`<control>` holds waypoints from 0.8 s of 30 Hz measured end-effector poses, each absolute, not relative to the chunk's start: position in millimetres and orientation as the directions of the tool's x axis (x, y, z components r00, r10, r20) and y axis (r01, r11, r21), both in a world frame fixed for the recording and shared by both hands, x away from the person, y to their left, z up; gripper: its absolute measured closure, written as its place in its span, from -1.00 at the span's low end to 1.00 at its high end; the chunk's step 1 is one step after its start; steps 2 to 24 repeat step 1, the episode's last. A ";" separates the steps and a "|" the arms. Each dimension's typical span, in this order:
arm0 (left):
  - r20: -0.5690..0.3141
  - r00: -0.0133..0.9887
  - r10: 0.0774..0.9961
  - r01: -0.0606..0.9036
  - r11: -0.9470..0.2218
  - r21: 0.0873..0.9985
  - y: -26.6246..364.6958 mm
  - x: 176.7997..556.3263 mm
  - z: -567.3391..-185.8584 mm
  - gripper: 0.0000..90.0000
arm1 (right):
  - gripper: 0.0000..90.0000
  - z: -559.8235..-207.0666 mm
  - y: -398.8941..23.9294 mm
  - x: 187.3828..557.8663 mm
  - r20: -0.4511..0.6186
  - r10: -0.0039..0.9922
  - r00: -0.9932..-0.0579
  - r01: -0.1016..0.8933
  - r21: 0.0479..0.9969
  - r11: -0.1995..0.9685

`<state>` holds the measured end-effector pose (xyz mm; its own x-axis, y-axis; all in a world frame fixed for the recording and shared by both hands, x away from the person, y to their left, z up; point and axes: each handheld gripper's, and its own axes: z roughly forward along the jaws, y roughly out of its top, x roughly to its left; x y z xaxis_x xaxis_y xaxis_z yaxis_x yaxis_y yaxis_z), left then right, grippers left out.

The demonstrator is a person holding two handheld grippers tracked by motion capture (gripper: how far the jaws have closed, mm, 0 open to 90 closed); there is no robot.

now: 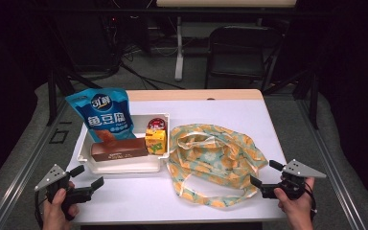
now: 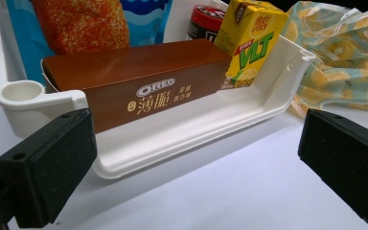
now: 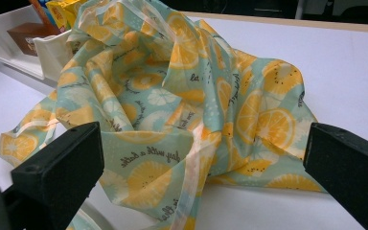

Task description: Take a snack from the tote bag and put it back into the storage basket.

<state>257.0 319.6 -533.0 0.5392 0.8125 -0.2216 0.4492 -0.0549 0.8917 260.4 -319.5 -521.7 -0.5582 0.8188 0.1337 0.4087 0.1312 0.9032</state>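
Both claws stand wide with nothing between the jaws: the left gripper faces the white tray, the right gripper faces the bag. Judging by this, packing has barely begun. That crumpled cloth bag, pale green with lemon slices, lies on the table just right of the tray. Everything is yet to be moved: blue snack packet, brown biscuit box, yellow drink carton, small dark-lidded jar.

"OREO" on brown box; "VLT" on carton
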 end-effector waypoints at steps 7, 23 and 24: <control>-0.209 0.540 0.815 0.448 -0.069 0.891 318.0 257.1 -533.1 -1.00 | -1.00 -521.7 -319.5 260.5 0.132 0.819 -0.558 0.408 0.903 0.132; -0.209 0.540 0.815 0.448 -0.069 0.891 318.0 257.1 -533.1 -1.00 | -1.00 -521.7 -319.5 260.5 0.132 0.819 -0.558 0.408 0.903 0.132; -0.209 0.540 0.815 0.448 -0.069 0.891 318.0 257.1 -533.1 -1.00 | -1.00 -521.7 -319.5 260.5 0.132 0.819 -0.558 0.408 0.903 0.132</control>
